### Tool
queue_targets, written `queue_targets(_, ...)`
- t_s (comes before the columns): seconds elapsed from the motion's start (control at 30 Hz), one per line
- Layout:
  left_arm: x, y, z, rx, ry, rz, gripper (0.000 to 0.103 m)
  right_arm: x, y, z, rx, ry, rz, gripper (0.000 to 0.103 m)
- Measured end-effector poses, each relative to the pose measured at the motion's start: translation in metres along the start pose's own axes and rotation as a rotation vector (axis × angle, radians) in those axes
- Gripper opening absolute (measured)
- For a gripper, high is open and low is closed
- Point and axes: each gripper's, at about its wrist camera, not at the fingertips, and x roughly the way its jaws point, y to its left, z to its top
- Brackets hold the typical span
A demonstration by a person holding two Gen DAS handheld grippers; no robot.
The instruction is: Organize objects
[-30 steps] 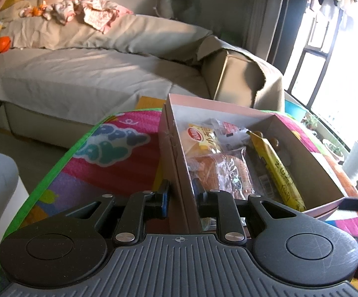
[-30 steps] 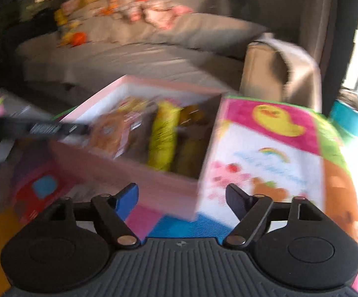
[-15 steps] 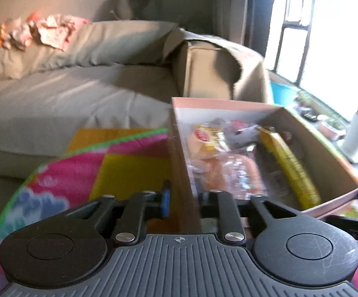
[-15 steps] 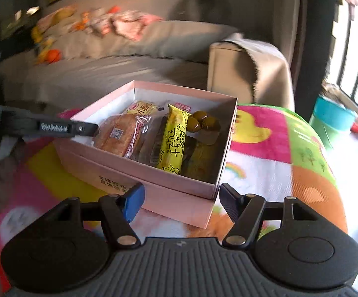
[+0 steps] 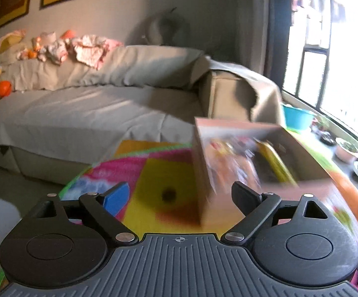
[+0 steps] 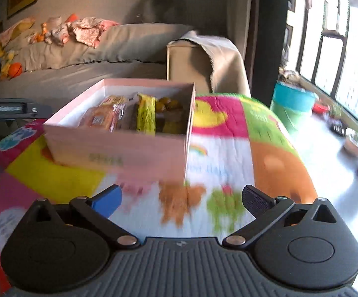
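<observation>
A pink cardboard box [image 6: 119, 148] stands on a colourful cartoon blanket [image 6: 218, 153]. Inside lie snack packets: a yellow one [image 6: 145, 116] and a wrapped bread [image 6: 99, 120]. In the left wrist view the box [image 5: 203, 173] is blurred, and its near corner sits ahead of my left gripper [image 5: 179, 195], inside the span of its fingers. That gripper's jaws are opening and the pads touch nothing. My right gripper [image 6: 181, 198] hangs over the blanket short of the box's front wall. Its jaws are opening wide with nothing between them. The left gripper [image 6: 10, 109] shows at the far left of the right wrist view.
A grey covered sofa [image 5: 92, 113] with clothes and toys runs behind the blanket. Its armrest [image 6: 203, 64] stands just past the box. A teal bucket [image 6: 292, 106] and plant pots [image 5: 347, 148] sit by the window at the right.
My left gripper was shut on the box's left wall; it has let go, opened wide and drawn back. The right gripper's jaws have spread further and it has pulled away from the box.
</observation>
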Motion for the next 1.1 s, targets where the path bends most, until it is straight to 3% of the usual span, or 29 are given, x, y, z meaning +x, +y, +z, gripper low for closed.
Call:
queue_targets(0.17, -0.05, -0.02, -0.069, 0.042, 0.083, -0.045, 0.094, -0.02, 0.005, -0.053, 0.081, 0.083, 0.075, 0.103)
queue_targets(0.3, -0.058, -0.025, -0.106, 0.016, 0.115, -0.036, 0.093, -0.031, 0.024, -0.071, 0.008, 0.047, -0.02, 0.103)
queue_targets(0.47, -0.054, -0.034, -0.105, 0.068, 0.128, 0.005, 0.096, -0.033, 0.018, -0.078, 0.055, -0.013, -0.009, 0.103)
queue_targets(1.1, -0.048, -0.042, -0.104, 0.047, 0.135, 0.044, 0.1, -0.031, 0.022, -0.077, 0.022, -0.011, -0.02, 0.103)
